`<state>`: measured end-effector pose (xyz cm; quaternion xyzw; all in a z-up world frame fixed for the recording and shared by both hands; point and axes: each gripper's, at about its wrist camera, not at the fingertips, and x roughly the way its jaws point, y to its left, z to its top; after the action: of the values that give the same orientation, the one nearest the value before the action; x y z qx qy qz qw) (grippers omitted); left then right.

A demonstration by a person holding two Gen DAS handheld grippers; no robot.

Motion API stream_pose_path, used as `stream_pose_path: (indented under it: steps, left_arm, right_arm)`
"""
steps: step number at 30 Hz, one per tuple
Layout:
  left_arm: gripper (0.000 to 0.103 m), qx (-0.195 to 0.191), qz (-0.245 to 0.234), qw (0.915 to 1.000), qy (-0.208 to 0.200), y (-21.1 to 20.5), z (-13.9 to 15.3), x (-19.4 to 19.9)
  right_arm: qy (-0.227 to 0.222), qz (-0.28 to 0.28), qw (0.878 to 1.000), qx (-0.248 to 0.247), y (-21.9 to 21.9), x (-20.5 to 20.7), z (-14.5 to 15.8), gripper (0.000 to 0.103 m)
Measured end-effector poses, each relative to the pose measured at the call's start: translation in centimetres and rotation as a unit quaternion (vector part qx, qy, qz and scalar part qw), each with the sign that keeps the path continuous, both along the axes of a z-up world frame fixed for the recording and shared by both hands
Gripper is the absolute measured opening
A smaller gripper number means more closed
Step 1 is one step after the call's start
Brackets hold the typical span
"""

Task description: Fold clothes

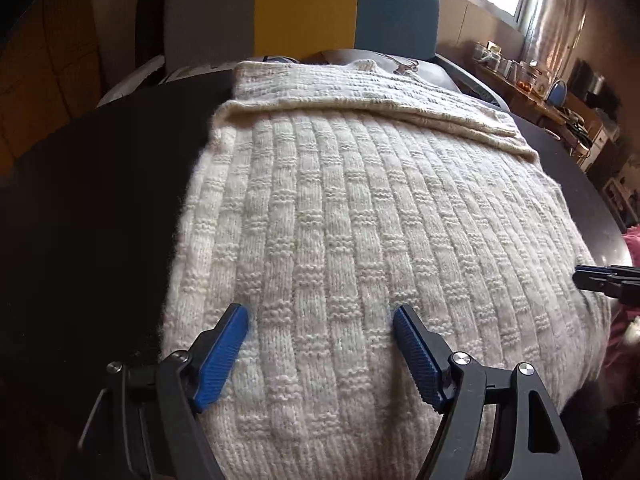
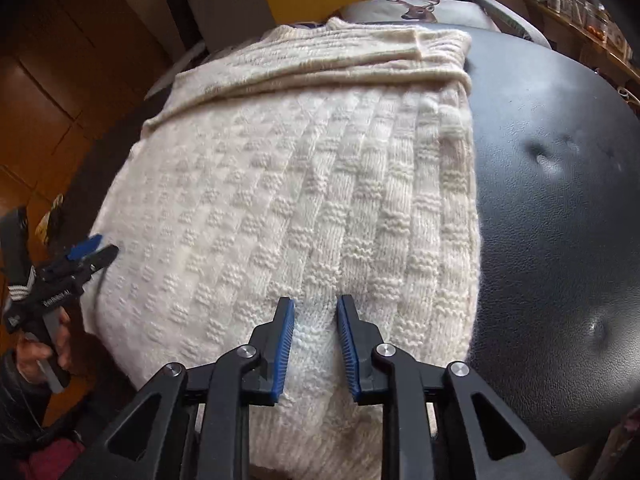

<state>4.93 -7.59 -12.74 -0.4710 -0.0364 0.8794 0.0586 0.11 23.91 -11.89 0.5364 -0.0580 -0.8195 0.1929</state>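
A cream knitted sweater [image 1: 360, 220] lies flat on a black padded table [image 1: 100, 200], with a folded layer across its far end. Over the sweater's near hem, left of centre, my left gripper [image 1: 320, 316] hovers wide open with nothing between its blue pads. In the right wrist view the sweater [image 2: 280, 180] fills the middle. Its ribs bunch into the narrow gap of my right gripper [image 2: 316, 308], which is shut on the near hem. The right gripper [image 1: 600, 280] shows at the sweater's right edge. A hand [image 2: 40, 356] holds the left gripper [image 2: 98, 249] at the left side.
Bare black table [image 2: 560, 200] lies to the right of the sweater. Behind the table stands a chair with a grey, yellow and blue back [image 1: 304, 8], holding a deer-print cushion [image 2: 416, 10]. A pink cloth [image 1: 632, 240] sits at the right edge. Cluttered shelves [image 1: 532, 80] line the right wall.
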Motion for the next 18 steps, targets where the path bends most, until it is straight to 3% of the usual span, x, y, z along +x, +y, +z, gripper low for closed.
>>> stream_pose_path:
  steps: [6,18]
  left_arm:
    - [0.076,0.044,-0.014,0.9985,0.031,-0.1,2.8,-2.9]
    - [0.076,0.017,-0.014,0.9958,0.089,-0.1,6.4,-15.4]
  right_arm:
    - [0.005,-0.021,0.999,-0.033,0.8,-1.6,1.3,0.022]
    - [0.088,-0.083,0.991,-0.051,1.1,-16.0,5.5,0.022]
